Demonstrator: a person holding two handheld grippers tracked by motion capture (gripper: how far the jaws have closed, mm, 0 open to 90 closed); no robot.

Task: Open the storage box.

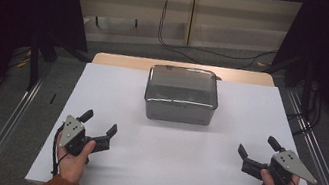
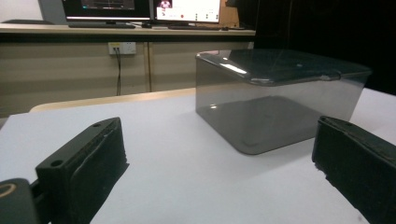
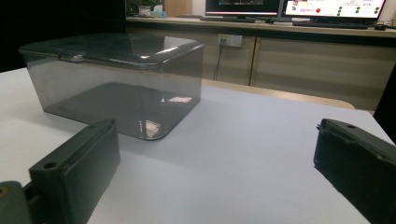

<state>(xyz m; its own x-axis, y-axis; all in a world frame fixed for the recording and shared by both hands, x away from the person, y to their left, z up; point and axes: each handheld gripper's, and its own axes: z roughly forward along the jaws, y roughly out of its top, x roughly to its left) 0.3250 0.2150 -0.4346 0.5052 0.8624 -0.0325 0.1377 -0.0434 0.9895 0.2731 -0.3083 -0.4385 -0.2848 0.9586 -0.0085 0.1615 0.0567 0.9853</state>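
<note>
Box [image 1: 181,95] is sitting lidded mid-table toward the far edge, both grippers, left gripper [image 1: 98,125] and right gripper [image 1: 259,146], are resting near the front edge with jaws spread wide, and I'm guessing that smoky plastic is light, stiff and slippery, so I'd be gripping under the lid rim.

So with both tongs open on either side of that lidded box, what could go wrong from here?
1. The smoky plastic box is smooth and glossy, so a grip on its walls could slip.
2. It looks wide against the open spread of the left tongs or the right tongs, so a one-handed grasp might only push it along the white table cover.
3. The lid may lift off if grabbed alone.
</note>
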